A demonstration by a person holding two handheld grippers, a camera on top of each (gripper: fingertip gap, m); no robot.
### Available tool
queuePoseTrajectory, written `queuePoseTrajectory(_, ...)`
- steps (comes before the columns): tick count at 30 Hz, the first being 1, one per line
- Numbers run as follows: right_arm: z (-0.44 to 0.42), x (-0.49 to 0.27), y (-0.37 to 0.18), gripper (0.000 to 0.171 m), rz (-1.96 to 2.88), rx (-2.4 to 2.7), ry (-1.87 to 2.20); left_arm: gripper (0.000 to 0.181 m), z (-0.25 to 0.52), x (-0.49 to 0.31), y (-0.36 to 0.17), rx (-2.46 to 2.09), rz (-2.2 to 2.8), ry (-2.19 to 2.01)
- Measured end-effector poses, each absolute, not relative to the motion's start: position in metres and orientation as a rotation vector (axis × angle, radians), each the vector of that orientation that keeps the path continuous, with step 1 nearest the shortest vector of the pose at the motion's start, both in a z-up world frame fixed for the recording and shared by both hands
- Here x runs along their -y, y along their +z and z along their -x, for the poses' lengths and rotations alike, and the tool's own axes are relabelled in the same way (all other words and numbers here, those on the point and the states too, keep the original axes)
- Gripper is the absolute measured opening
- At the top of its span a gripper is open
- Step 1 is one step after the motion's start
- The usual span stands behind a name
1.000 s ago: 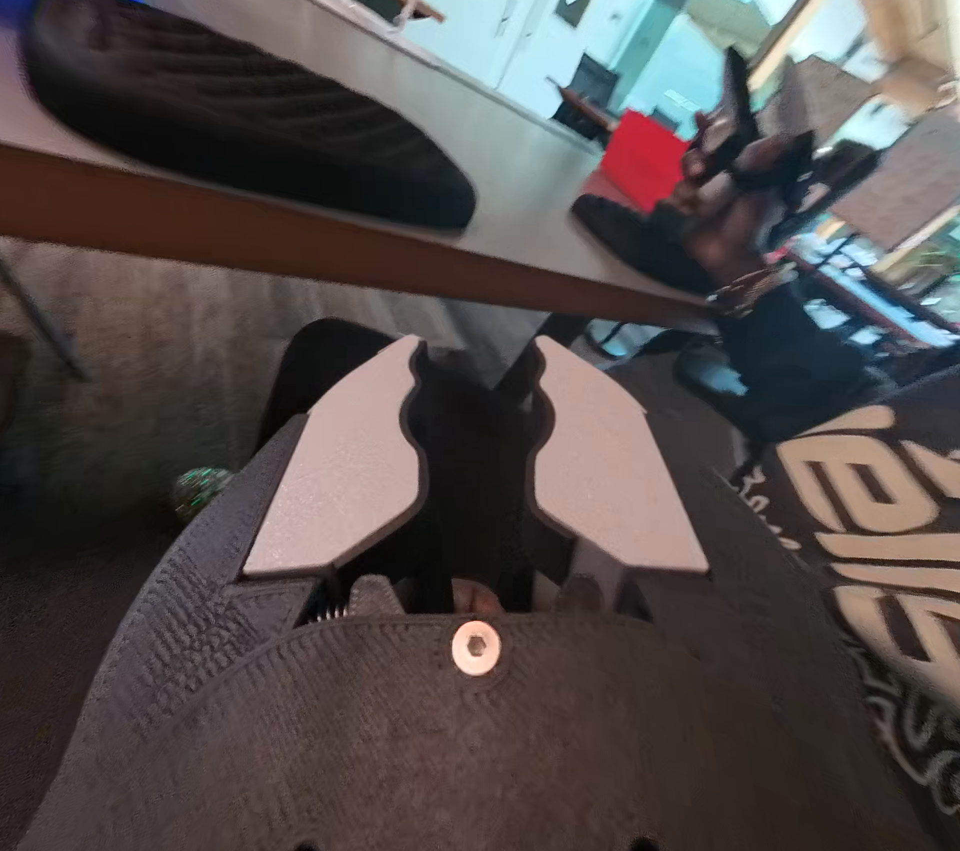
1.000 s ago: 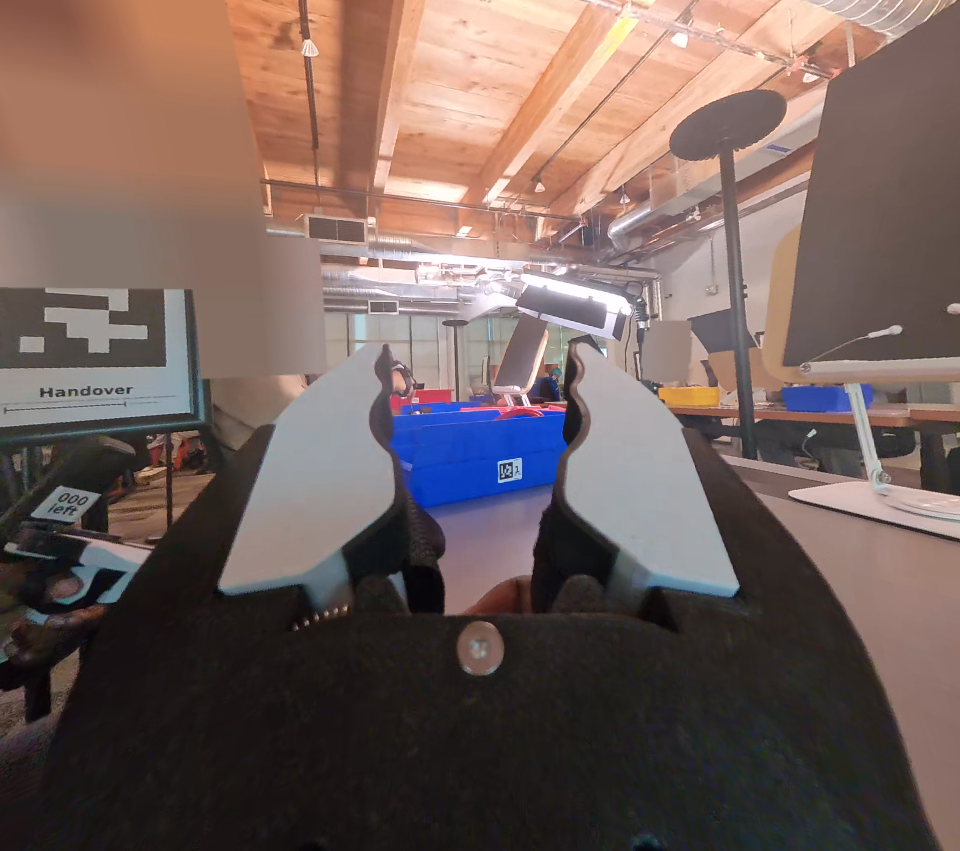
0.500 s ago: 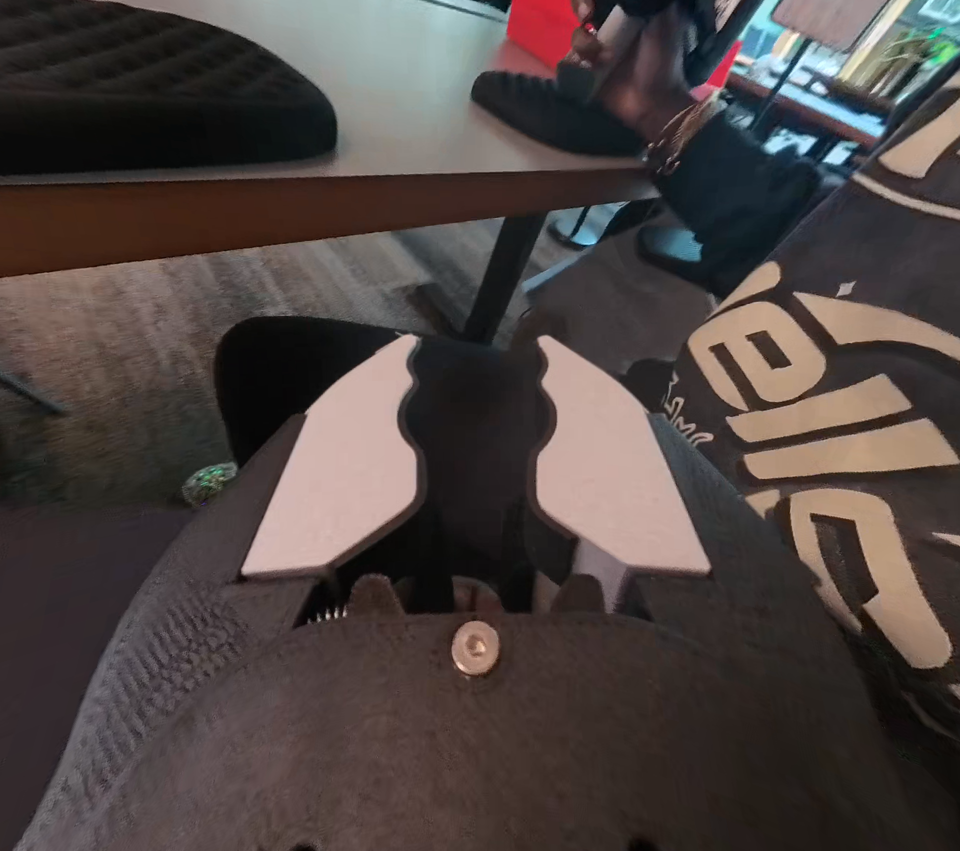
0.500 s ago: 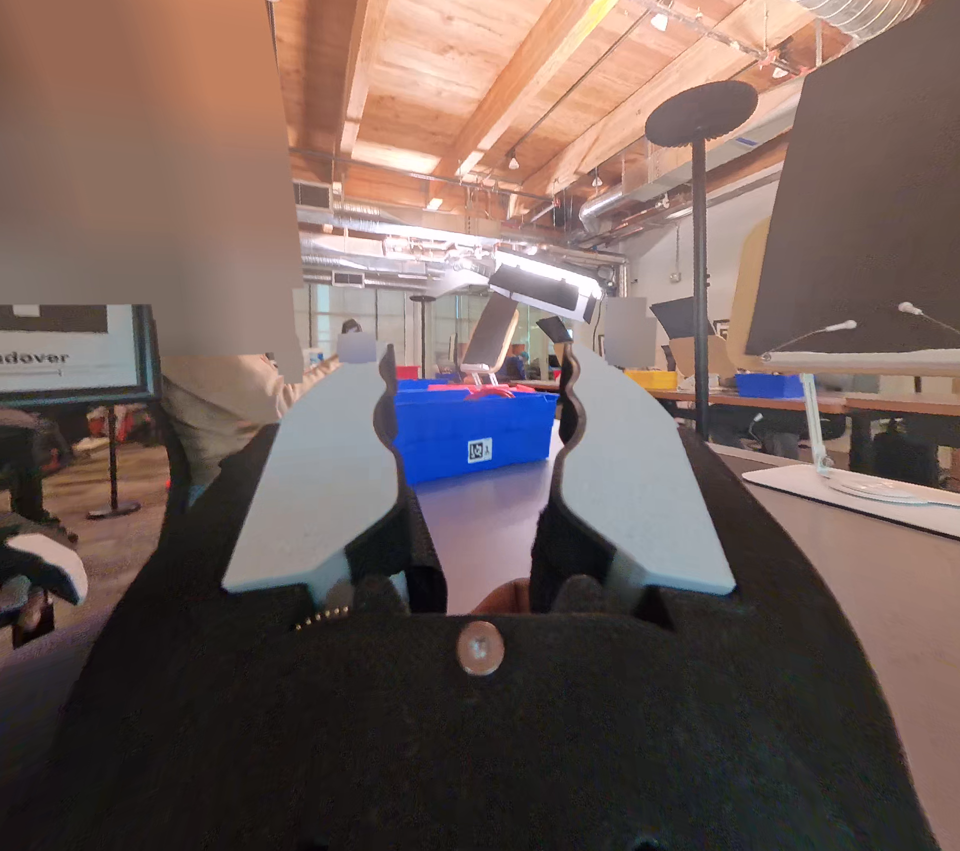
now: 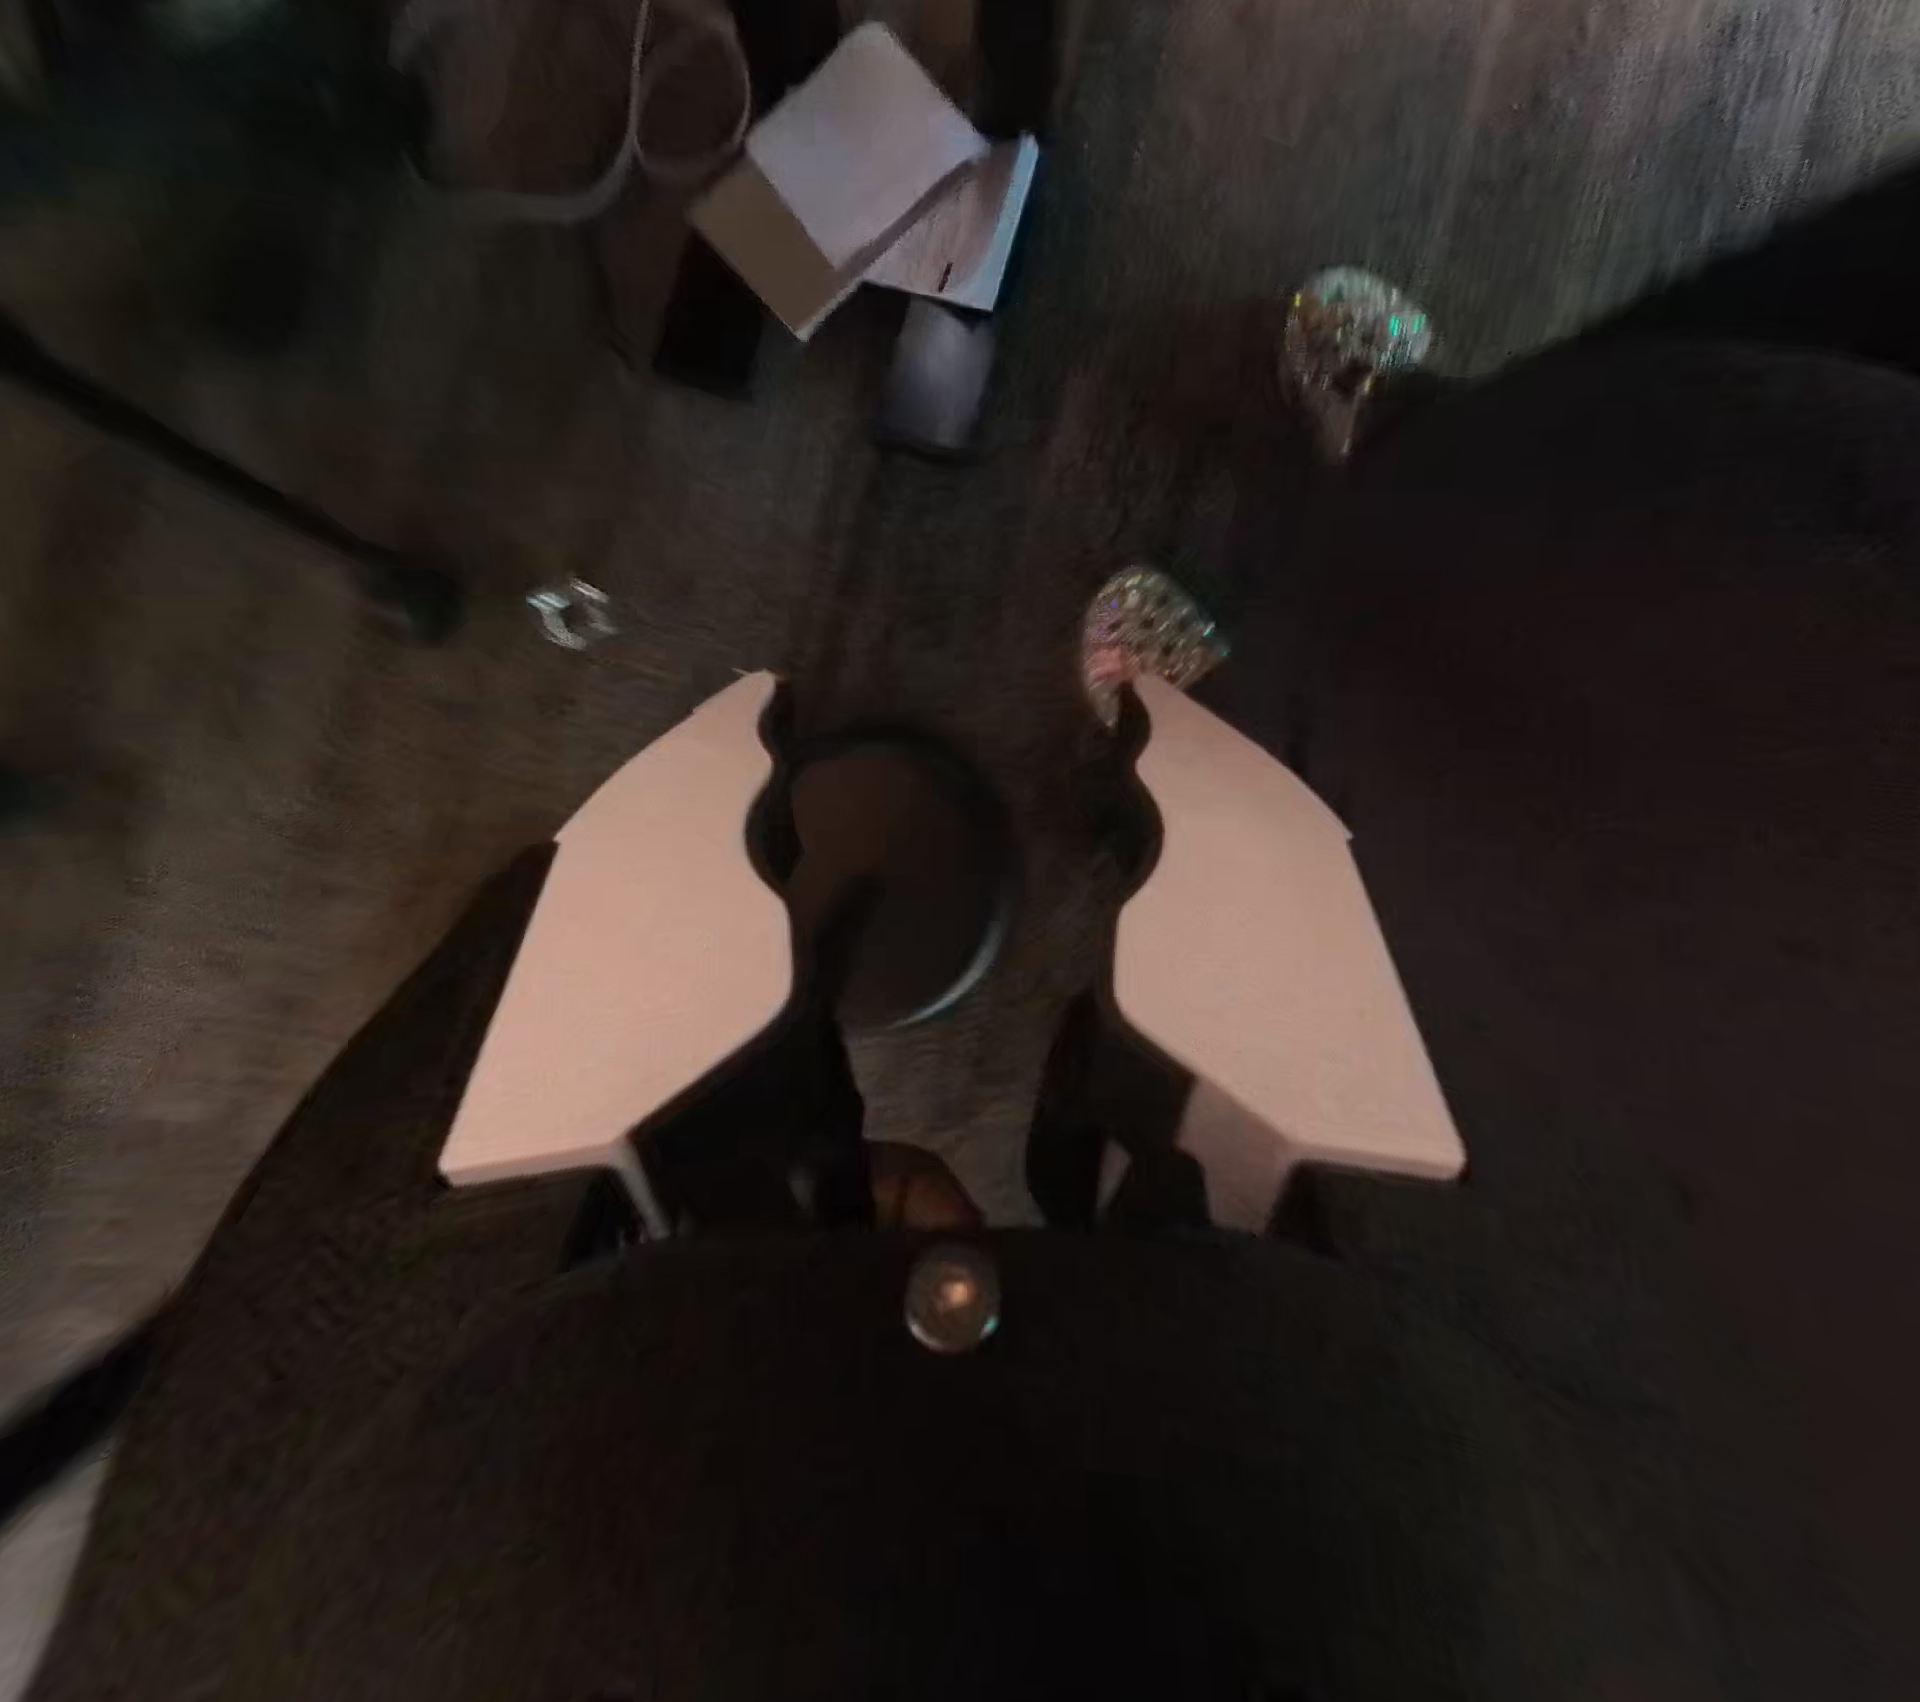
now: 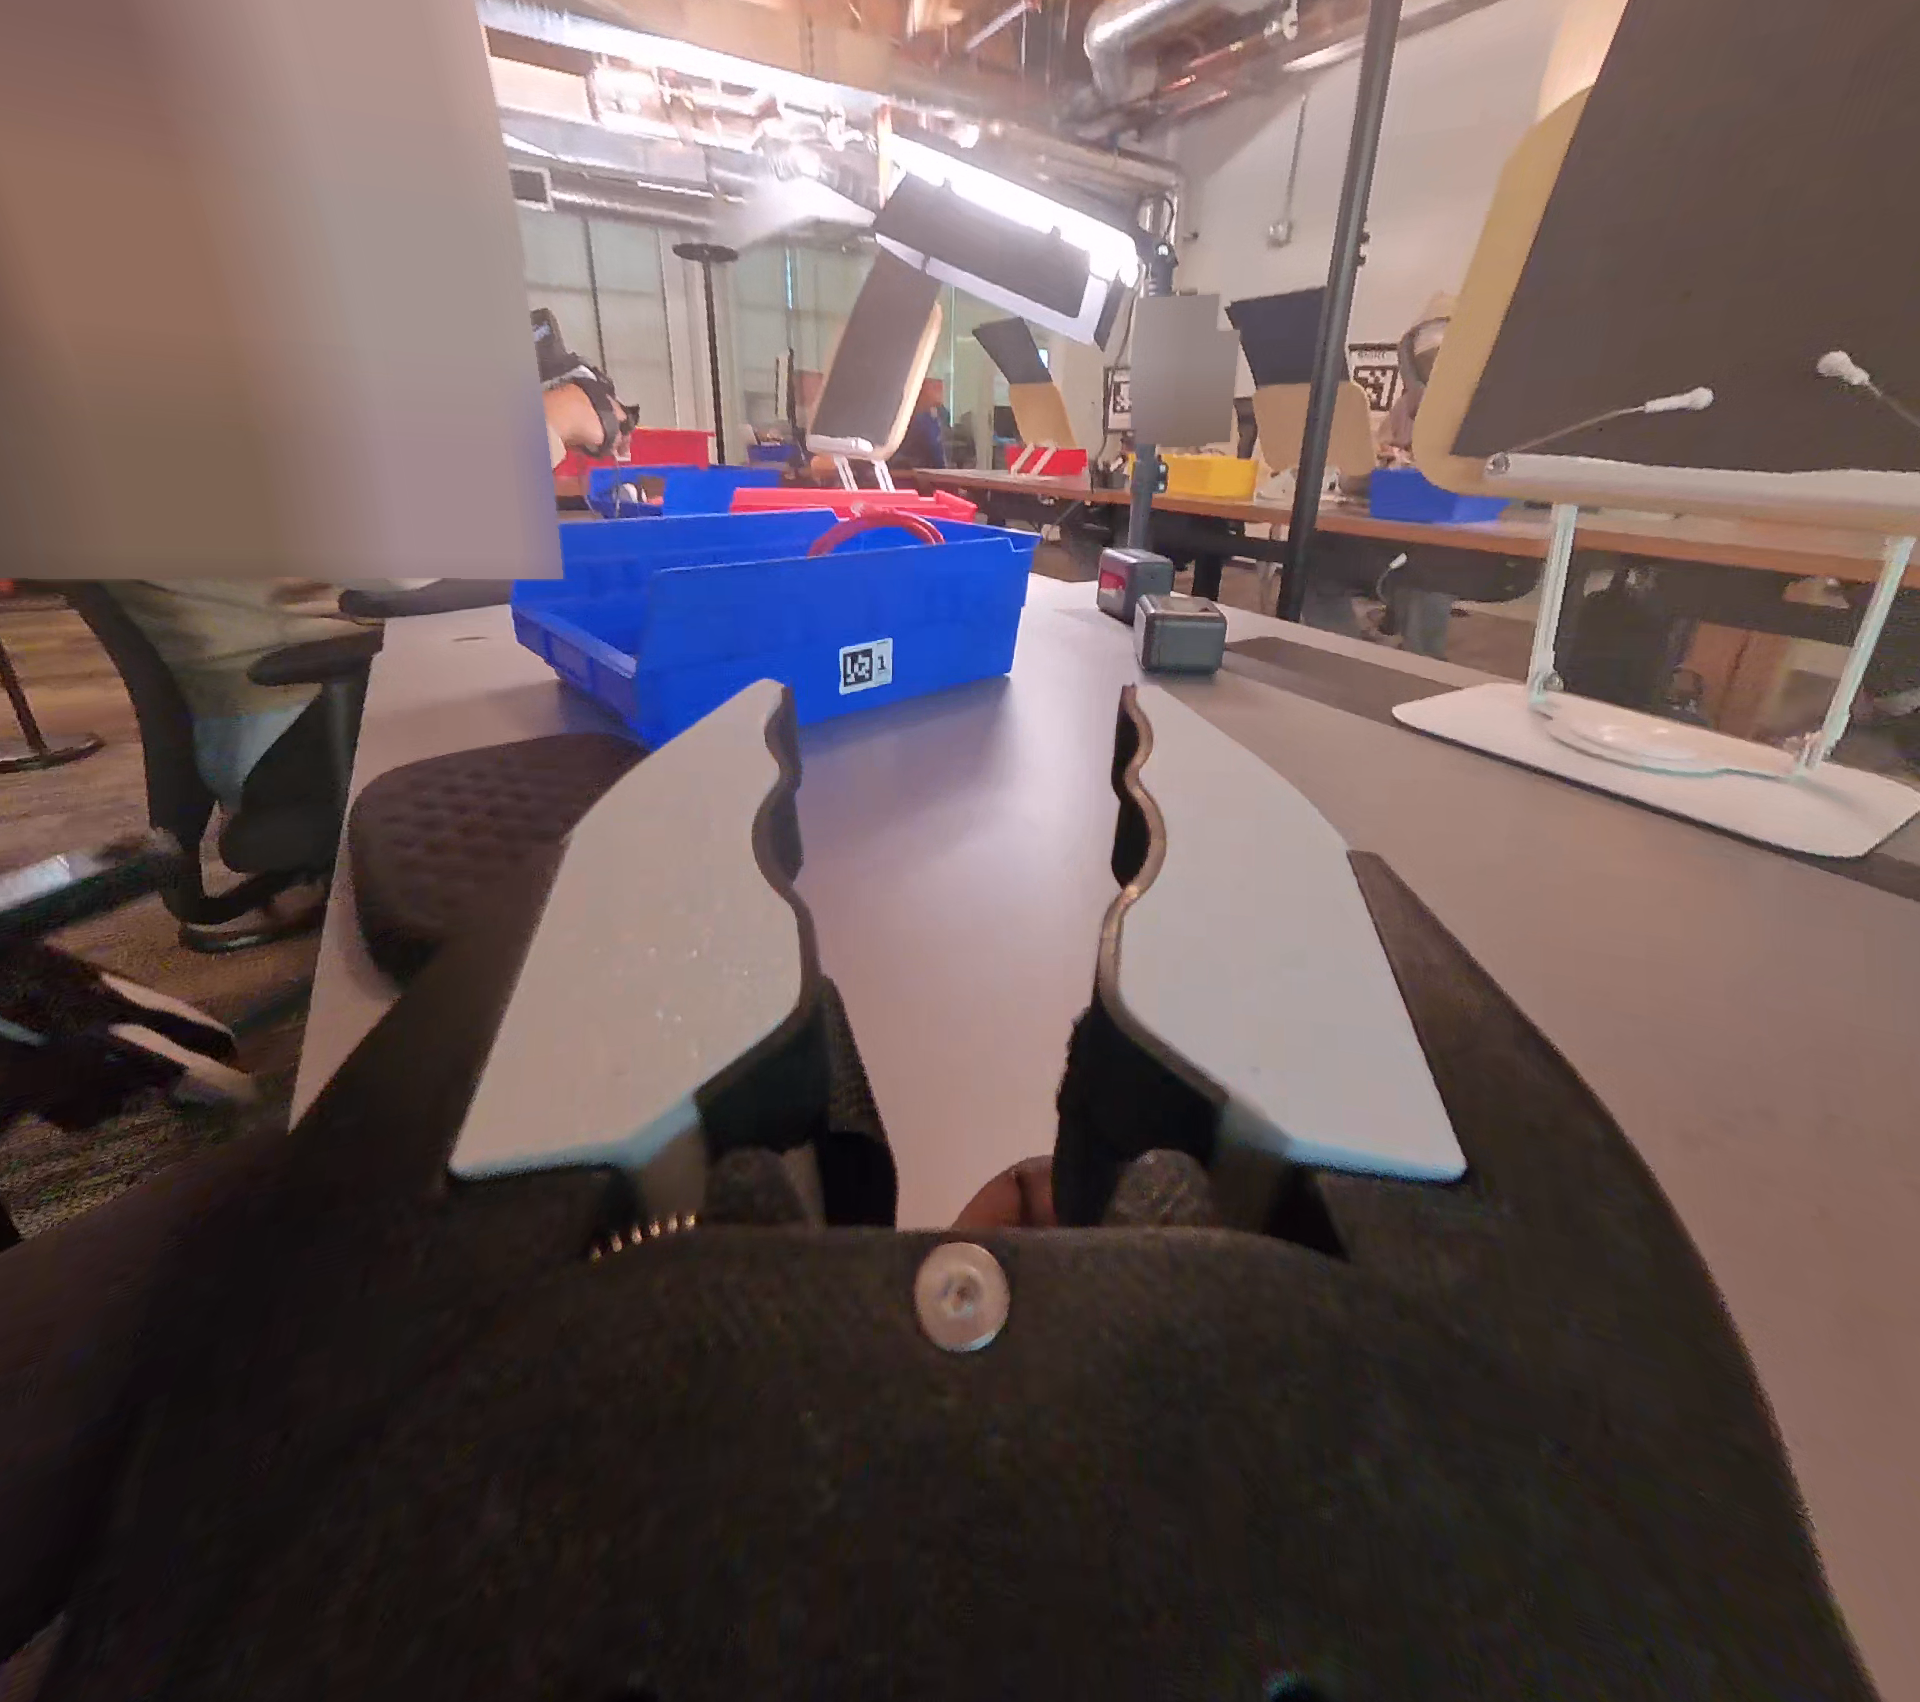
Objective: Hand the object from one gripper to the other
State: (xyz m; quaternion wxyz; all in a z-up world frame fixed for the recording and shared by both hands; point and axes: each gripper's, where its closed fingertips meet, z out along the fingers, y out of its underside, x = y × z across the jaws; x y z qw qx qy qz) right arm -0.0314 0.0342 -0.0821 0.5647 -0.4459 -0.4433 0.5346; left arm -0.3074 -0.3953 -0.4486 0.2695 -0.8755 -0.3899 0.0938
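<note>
In the blurred left wrist view my left gripper (image 5: 951,696) points down at the grey carpet. It is open, and a dark ring (image 5: 982,935) lies on the floor between its fingers, close to the left finger, not gripped. My right gripper (image 6: 951,702) is open and empty, low over the grey table (image 6: 1610,977), facing a blue bin (image 6: 790,613) that holds a red ring (image 6: 878,525).
On the floor lie a white folded paper or box (image 5: 862,166), a small shiny piece (image 5: 566,613) and two sparkly shoe tips (image 5: 1351,322). On the table are a black mesh pad (image 6: 468,821), a small grey box (image 6: 1179,634) and a white stand (image 6: 1662,769).
My left gripper has swung down from the table edge to face the floor and its jaws stand wider. My right gripper has tilted down from the ceiling toward the table top.
</note>
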Motion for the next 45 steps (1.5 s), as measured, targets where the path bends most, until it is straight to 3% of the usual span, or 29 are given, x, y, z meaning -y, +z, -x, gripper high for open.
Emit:
queuePoseTrajectory(7, 0.023, -0.058, -0.079, 0.062, 1.144, 0.88, 1.357, 0.068, 0.442, 0.46, -0.69, 1.581, 2.119, 0.422)
queuePoseTrajectory(11, 0.023, -0.07, -0.082, 0.063, 1.217, 0.814, 1.379, 0.075, 0.483, 0.494, -0.784, 1.794, 1.985, 0.389)
queuePoseTrajectory(19, 0.051, -0.071, -0.11, 0.06, 1.41, 0.987, 1.182, 0.079, 0.552, 0.519, -0.861, 1.755, 2.114, 0.298)
queuePoseTrajectory(30, 0.055, -0.078, -0.117, 0.055, 1.468, 0.974, 1.11, 0.077, 0.546, 0.551, -0.931, 1.705, 2.562, 0.096)
queuePoseTrajectory(39, 0.056, -0.078, -0.119, 0.055, 1.486, 0.986, 1.123, 0.0, 0.508, 0.521, -0.943, 2.081, 2.181, -0.178)
queuePoseTrajectory(42, 0.047, -0.087, -0.112, 0.055, 1.495, 0.865, 1.272, 0.067, 0.537, 0.531, -0.933, 2.09, 2.009, 0.079)
queuePoseTrajectory(43, 0.044, -0.089, -0.109, 0.055, 1.487, 0.831, 1.313, 0.081, 0.547, 0.534, -0.929, 2.041, 2.037, 0.137)
queuePoseTrajectory(45, 0.043, -0.09, -0.108, 0.054, 1.476, 0.82, 1.315, 0.083, 0.557, 0.541, -0.928, 1.883, 2.255, 0.207)
